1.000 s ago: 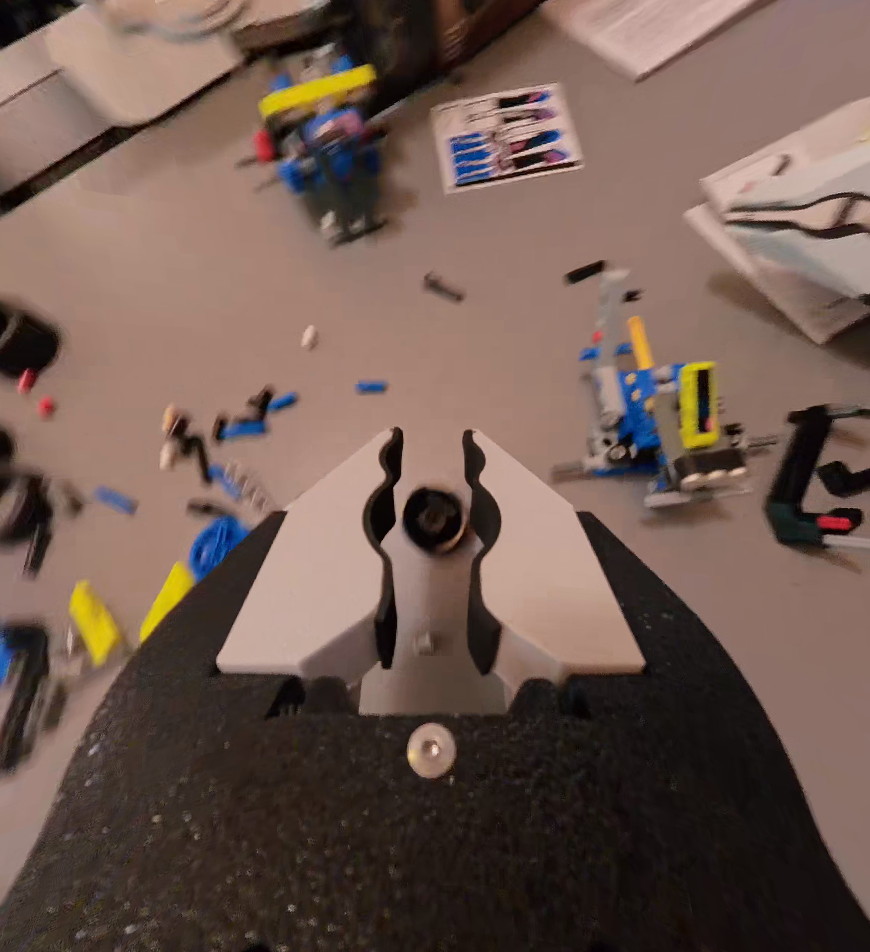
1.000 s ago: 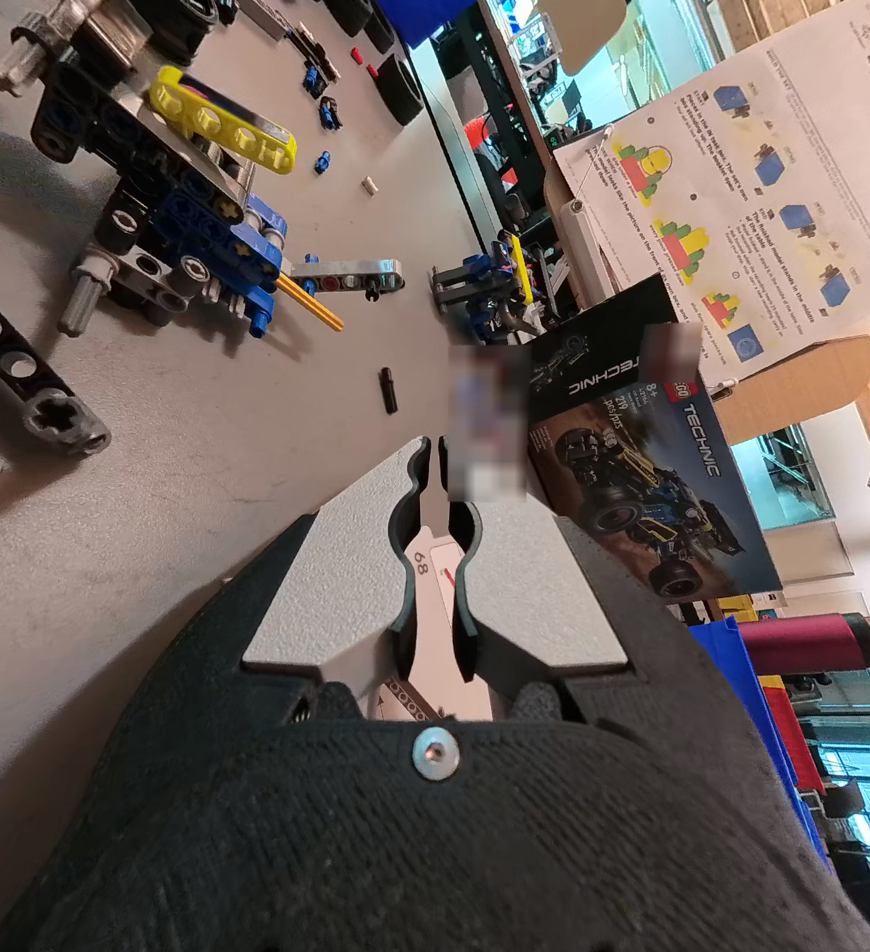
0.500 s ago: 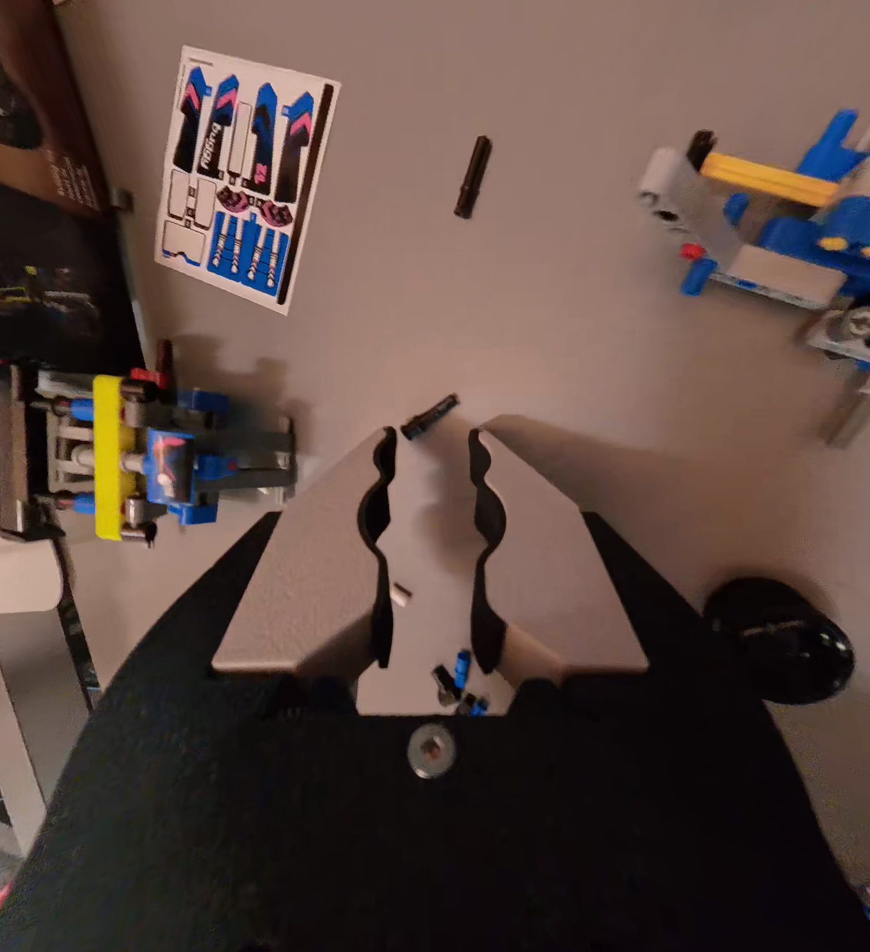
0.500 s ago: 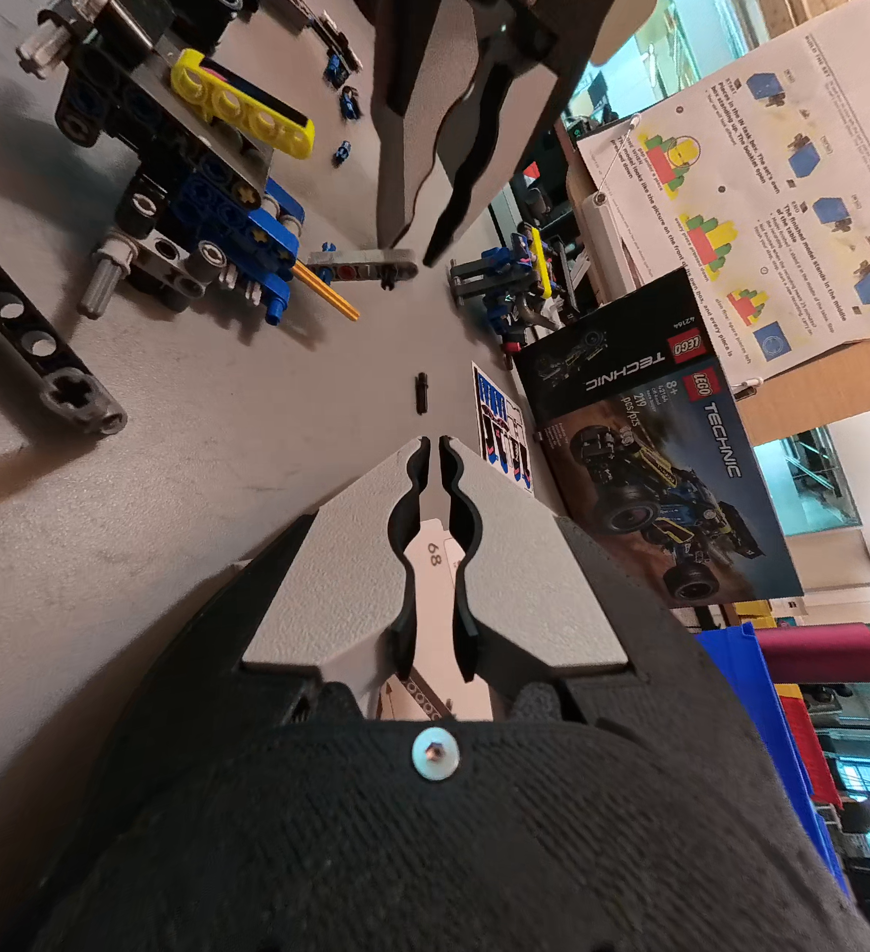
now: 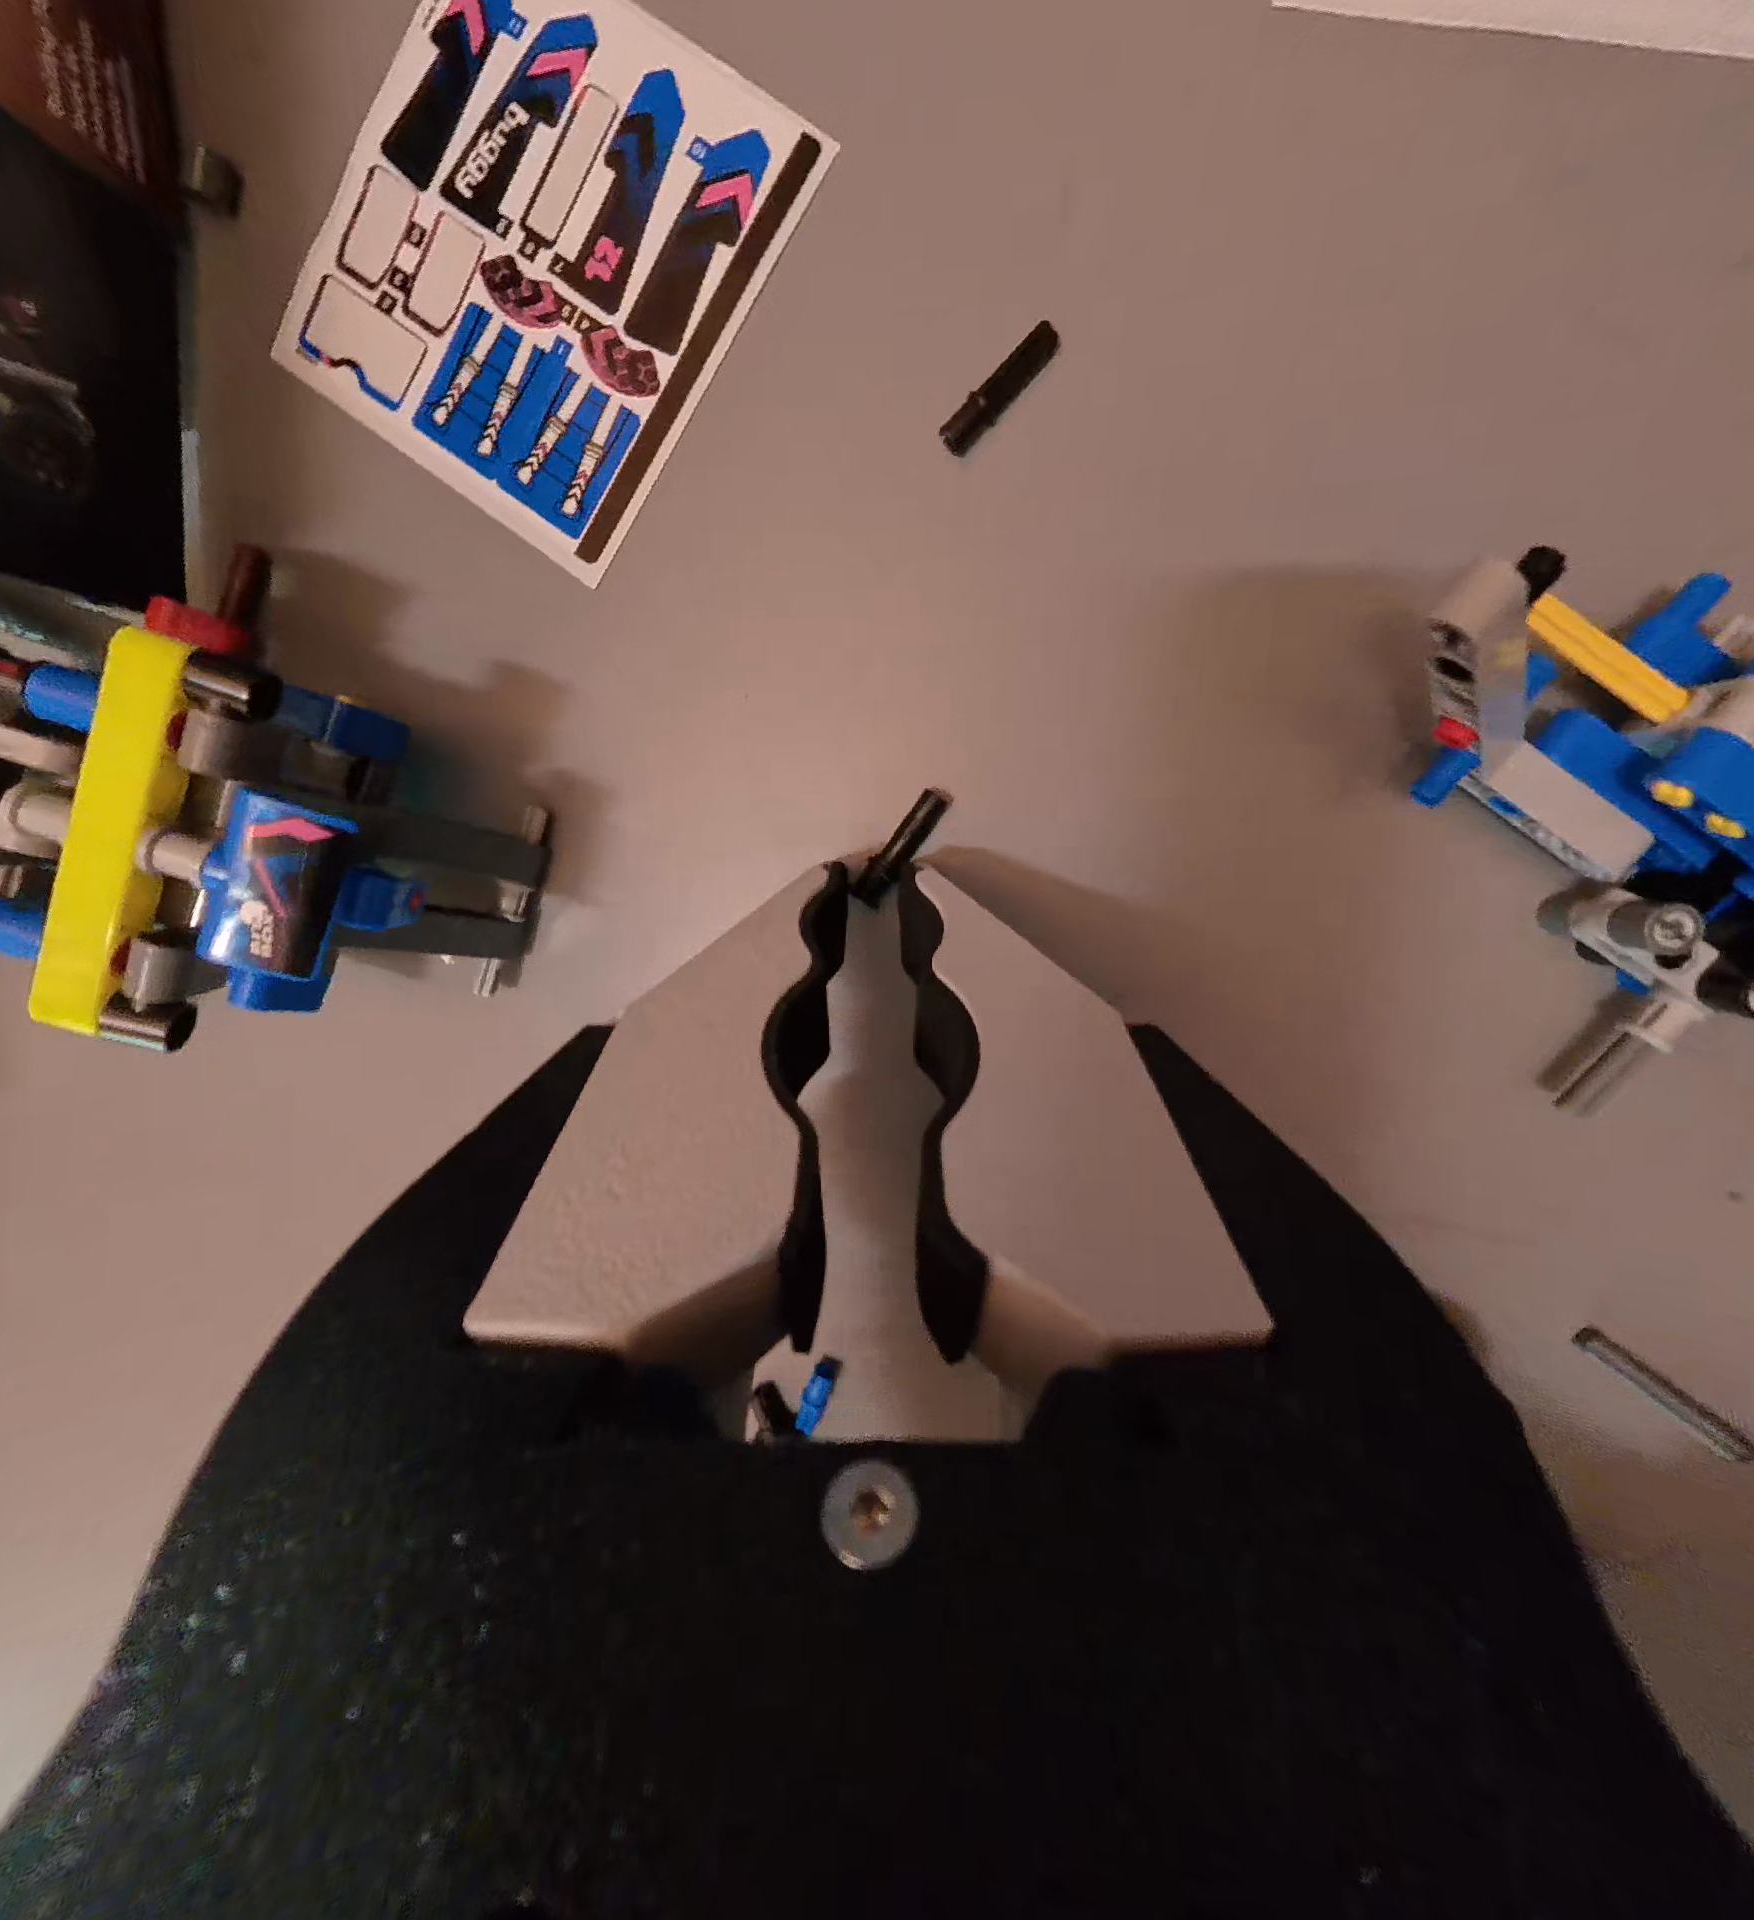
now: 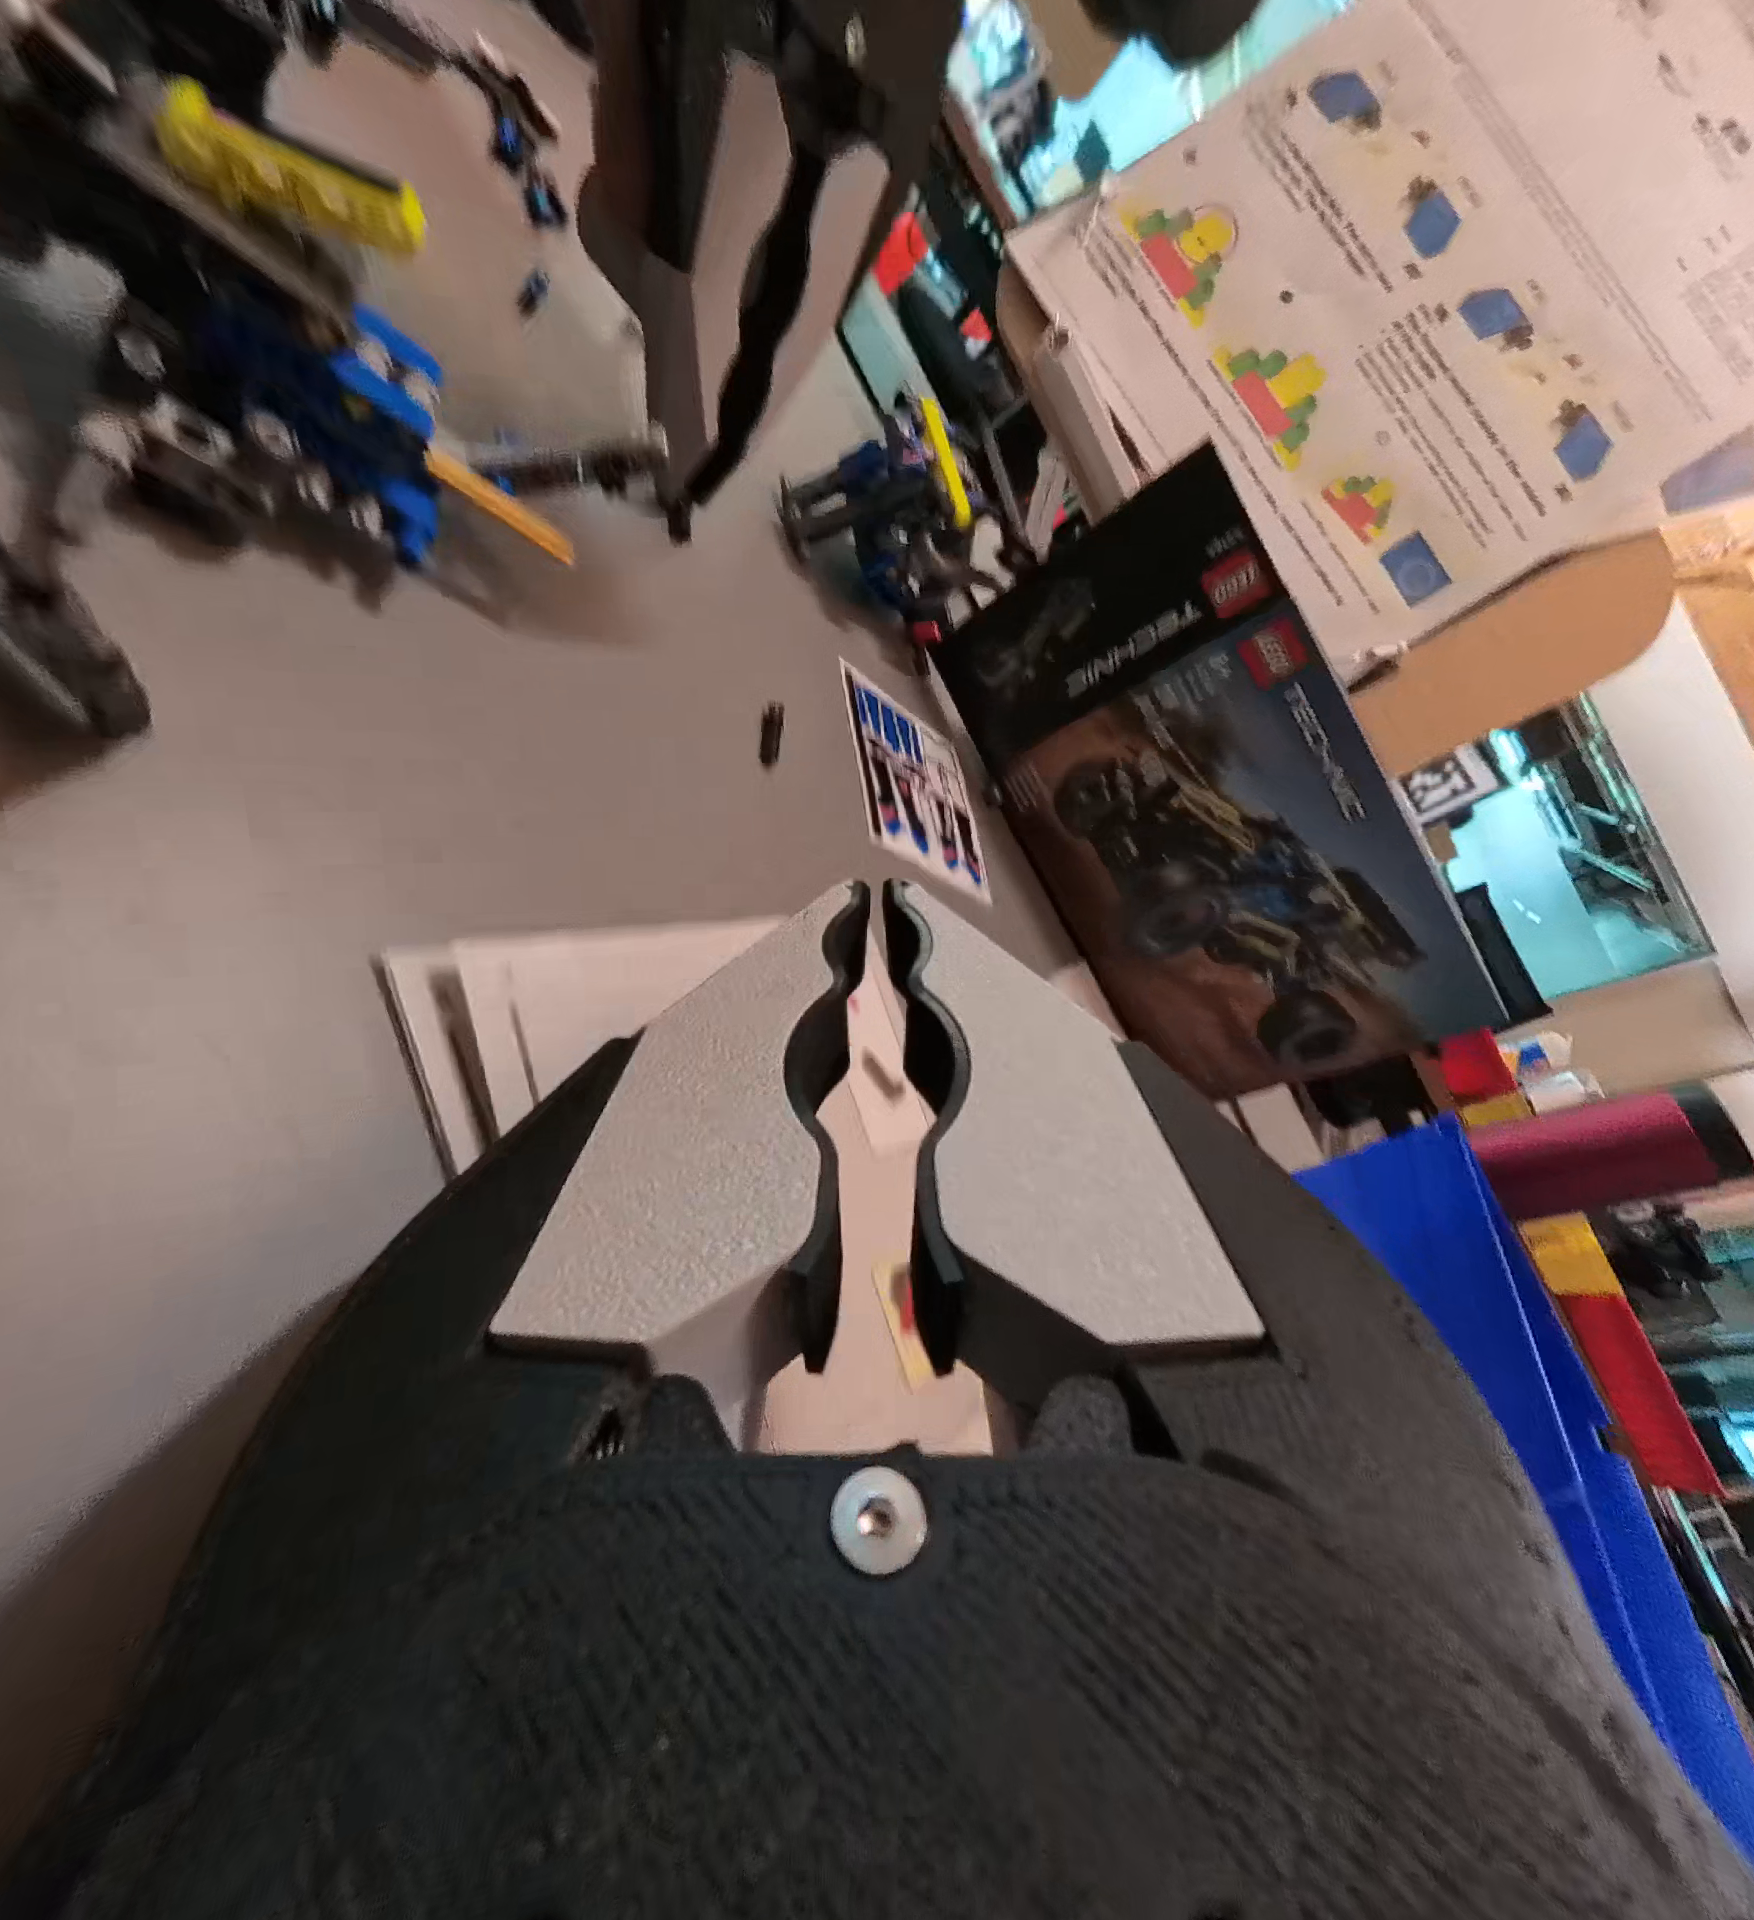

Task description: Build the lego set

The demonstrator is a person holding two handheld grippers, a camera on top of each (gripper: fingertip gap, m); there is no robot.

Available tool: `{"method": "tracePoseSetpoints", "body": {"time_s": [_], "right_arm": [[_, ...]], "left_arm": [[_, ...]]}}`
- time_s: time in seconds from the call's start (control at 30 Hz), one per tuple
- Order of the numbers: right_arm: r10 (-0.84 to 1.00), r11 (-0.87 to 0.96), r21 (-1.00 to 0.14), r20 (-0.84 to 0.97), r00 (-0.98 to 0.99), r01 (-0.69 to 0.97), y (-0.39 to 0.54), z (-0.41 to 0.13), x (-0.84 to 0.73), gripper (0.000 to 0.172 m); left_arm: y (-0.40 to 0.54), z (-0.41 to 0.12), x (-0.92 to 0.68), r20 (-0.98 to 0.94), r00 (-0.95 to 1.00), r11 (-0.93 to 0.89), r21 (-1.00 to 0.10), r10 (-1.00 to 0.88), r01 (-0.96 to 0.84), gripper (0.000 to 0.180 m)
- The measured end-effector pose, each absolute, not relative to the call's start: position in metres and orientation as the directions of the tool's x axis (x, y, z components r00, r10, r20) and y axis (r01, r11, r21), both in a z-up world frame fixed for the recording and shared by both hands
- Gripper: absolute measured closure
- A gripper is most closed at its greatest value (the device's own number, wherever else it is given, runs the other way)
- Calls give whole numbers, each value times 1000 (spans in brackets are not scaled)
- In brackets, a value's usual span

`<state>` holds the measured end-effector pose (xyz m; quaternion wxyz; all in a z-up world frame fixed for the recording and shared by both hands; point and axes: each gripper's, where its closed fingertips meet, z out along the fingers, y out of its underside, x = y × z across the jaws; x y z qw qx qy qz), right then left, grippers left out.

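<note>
The left gripper (image 5: 878,883) jaws had narrowed from their earlier spread onto a black pin (image 5: 904,847) lying on the grey table (image 5: 1164,675), while the right gripper (image 6: 875,891) stayed closed and bare over white paper sheets (image 6: 582,997) near shelving.

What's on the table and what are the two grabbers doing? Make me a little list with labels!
Surface: grey table
Left gripper: fingers closed on a small black pin at their tips
Right gripper: fingers shut, nothing between them
Left of the pin: yellow, blue and grey toy build
Right of the pin: blue and grey toy build
Loose parts: another black pin, grey rod
Paper: sticker sheet
Edge: toy set box
</note>
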<state>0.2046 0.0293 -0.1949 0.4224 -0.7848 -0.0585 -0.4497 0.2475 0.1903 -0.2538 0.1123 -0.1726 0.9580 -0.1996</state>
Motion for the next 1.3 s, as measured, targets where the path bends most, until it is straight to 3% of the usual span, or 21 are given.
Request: {"method": "tracePoseSetpoints", "body": {"time_s": [0.2, 0.33, 0.53, 0.83, 0.97, 1.07, 1.3], "right_arm": [[-355, -704, -608, 749, 559, 367, -55, -195, 207, 172], [-413, -793, -571, 761, 501, 213, -136, -195, 230, 172], [-523, -787, -613, 721, 456, 67, -212, -203, 251, 172], [-539, -757, -645, 704, 462, 101, -211, -199, 232, 172], [-486, -652, -740, 574, 659, 164, -182, -202, 190, 172], [-413, -551, -826, 393, 821, 118, -160, -203, 150, 172], [-370, -472, -881, 213, 904, 14, -124, -207, 101, 166]], "left_arm": [[185, -250, 240, -182, -870, 829, -440, -458, -344, 174], [178, -236, 235, -187, -840, 786, -499, -509, -365, 174], [141, -194, 216, -190, -813, 697, -641, -550, -322, 174], [26, -162, 153, -210, -825, 624, -754, -525, -205, 174], [-34, -175, 120, -149, -852, 552, -813, -502, -183, 174], [-59, -193, 106, -172, -849, 546, -823, -500, -155, 174], [-73, -212, 99, -415, -757, 635, -772, -505, 0, 174]]}}
